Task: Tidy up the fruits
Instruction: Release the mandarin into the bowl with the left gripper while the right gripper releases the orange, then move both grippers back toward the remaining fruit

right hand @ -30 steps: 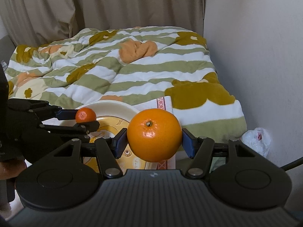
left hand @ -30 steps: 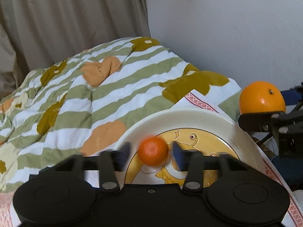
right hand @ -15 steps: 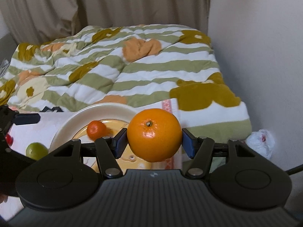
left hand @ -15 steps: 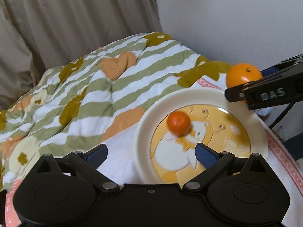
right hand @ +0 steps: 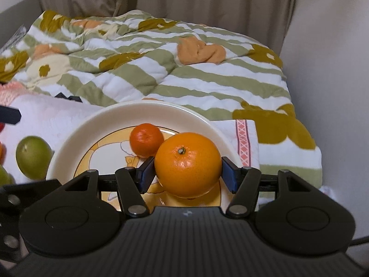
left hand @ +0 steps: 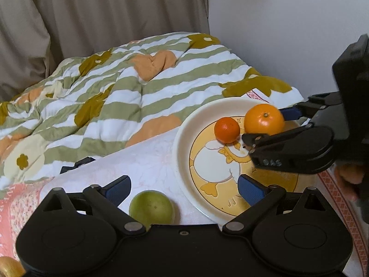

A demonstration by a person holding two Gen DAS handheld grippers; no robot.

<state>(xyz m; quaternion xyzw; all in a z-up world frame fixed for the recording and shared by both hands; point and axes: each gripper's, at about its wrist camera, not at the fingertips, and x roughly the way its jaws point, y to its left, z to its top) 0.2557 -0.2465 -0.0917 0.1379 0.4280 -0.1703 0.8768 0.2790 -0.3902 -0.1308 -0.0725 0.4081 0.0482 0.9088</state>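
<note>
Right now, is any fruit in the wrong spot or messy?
Nothing is spilled or broken. One green fruit sits on the cloth beside the plate, not on it, while the small orange lies on the plate and the right gripper holds the big orange over it.

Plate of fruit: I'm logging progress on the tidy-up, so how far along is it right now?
Done: the small reddish-orange mandarin lies on the cream duck-print plate. In hand: the right gripper has its jaws shut on the large orange, low over the plate. Left: the round green fruit sits on the tablecloth beside the plate, in front of the open left gripper.
</note>
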